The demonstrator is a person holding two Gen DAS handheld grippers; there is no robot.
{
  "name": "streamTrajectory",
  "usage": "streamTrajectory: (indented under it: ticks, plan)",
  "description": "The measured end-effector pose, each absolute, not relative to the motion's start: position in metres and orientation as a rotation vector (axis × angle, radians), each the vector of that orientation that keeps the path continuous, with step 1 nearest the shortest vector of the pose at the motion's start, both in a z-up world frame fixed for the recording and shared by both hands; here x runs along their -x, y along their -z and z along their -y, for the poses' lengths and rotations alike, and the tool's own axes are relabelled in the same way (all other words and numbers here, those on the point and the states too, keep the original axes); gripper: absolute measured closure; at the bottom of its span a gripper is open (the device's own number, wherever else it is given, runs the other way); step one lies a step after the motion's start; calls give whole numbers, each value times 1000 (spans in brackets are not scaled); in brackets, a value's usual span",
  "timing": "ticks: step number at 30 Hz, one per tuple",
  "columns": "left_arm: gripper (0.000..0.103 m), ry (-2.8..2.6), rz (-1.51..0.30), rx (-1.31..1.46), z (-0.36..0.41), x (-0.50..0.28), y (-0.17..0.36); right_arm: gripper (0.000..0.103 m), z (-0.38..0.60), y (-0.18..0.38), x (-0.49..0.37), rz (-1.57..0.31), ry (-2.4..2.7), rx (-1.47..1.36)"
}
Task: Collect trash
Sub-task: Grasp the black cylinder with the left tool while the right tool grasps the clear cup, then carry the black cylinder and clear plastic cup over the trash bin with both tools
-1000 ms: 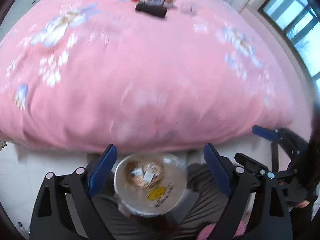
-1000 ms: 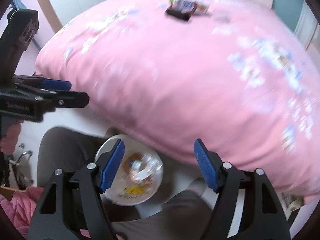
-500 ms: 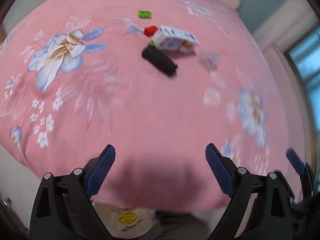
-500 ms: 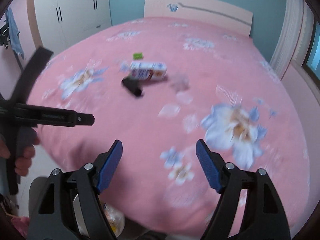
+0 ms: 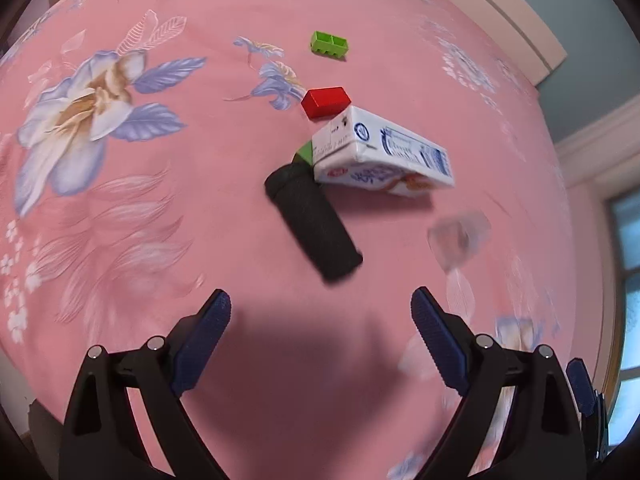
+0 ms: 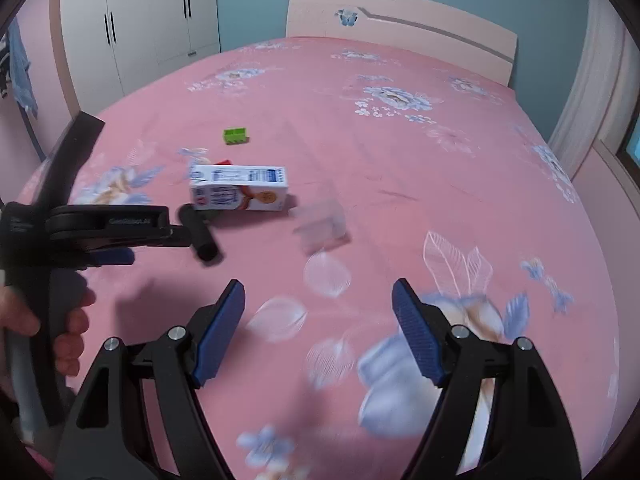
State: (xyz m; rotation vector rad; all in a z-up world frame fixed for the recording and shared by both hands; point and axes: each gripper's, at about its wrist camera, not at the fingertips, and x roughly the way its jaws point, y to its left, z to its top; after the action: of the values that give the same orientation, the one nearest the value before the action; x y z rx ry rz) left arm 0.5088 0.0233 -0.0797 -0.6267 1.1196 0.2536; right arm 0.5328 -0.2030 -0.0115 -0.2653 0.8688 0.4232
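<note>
On the pink flowered bed lie a white milk carton point(image 5: 382, 152) on its side, a black rolled cloth point(image 5: 314, 222), a red block point(image 5: 326, 102), a green block point(image 5: 329, 45) and a clear crumpled wrapper point(image 5: 458, 236). My left gripper point(image 5: 320, 312) is open and empty, hovering just short of the black roll. My right gripper point(image 6: 318, 304) is open and empty over the bed, with the wrapper point(image 6: 322, 226) and the carton point(image 6: 239, 188) ahead of it. The left gripper point(image 6: 120, 226) shows at the left of the right wrist view.
The bed's headboard point(image 6: 400, 24) stands at the far end. A white wardrobe point(image 6: 140, 28) is at the back left and a window point(image 5: 624, 280) at the right. A small green piece point(image 5: 304, 152) peeks from under the carton.
Both grippers have swung up from the bin on the floor and moved out over the bed toward the items. The bin has gone out of view. Both stay open.
</note>
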Motion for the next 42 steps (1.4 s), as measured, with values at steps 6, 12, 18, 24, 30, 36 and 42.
streamTrajectory:
  ticks: [6, 12, 18, 24, 30, 36, 42]
  plan:
    - [10, -277, -1180, 601, -21, -540, 112, 28, 175, 57, -590, -919, -442, 318]
    - [10, -295, -1181, 470, -13, -559, 122, 27, 151, 103, -636, -976, -444, 385]
    - [27, -304, -1172, 399, -12, -568, 129, 37, 151, 124, -656, -1011, -482, 286]
    - [44, -210, -1148, 281, -10, -562, 126, 48, 148, 121, -645, -1012, -464, 264]
    - [57, -71, -1138, 239, -15, -526, 112, 48, 155, 106, -602, -991, -439, 256]
    - [61, 42, -1128, 97, -5, -465, 82, 48, 163, 72, -546, -963, -436, 255]
    - [62, 78, -1075, 4, -10, -412, 40, 48, 162, 22, -484, -910, -430, 263]
